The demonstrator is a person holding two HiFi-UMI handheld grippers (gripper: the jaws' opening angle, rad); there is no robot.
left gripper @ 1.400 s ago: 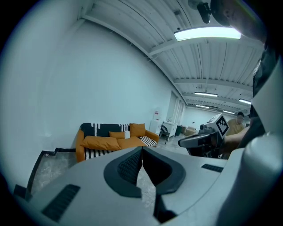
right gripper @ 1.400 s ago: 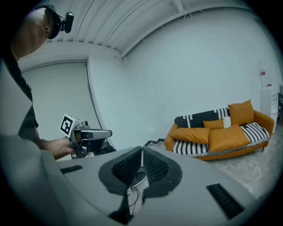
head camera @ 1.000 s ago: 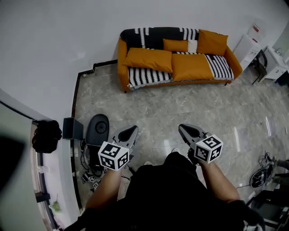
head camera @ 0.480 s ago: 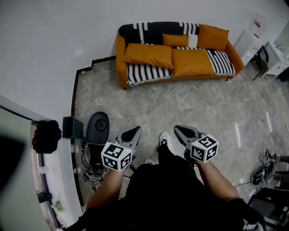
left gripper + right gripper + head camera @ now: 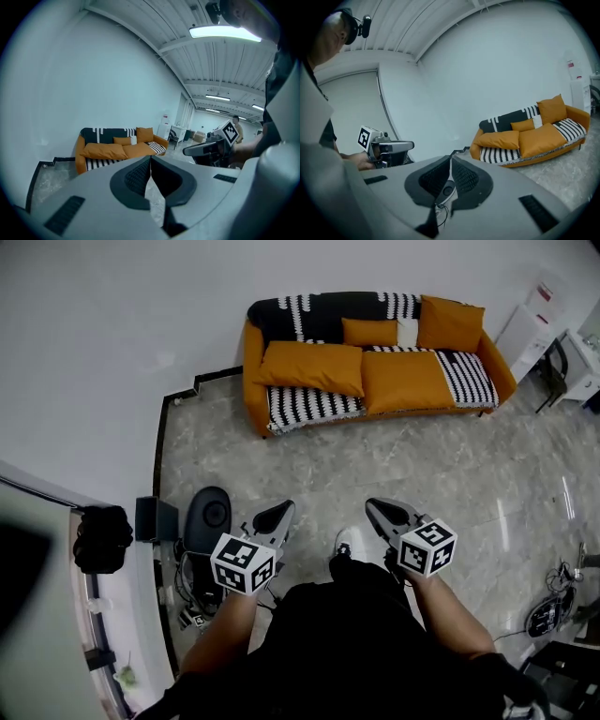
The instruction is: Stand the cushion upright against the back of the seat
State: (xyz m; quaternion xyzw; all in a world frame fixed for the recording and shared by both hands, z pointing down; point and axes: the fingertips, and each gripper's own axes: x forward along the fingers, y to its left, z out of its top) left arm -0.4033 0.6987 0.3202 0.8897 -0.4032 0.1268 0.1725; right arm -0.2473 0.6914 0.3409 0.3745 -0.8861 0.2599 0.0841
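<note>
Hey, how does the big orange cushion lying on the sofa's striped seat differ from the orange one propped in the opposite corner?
The lying cushion lies down on the seat; the corner cushion stands upright against the backrest. The lying cushion looks longer and wider, the corner cushion squarer and smaller. Both are plain orange.

Setting: staged living-room corner inside a lab hall. 1 orange sofa [image 5: 370,352] against bare white wall [image 5: 112,324]; stone-tile floor [image 5: 422,465]; loose cables [image 5: 192,589]; strip light [image 5: 225,32] on ribbed ceiling [image 5: 211,61].
</note>
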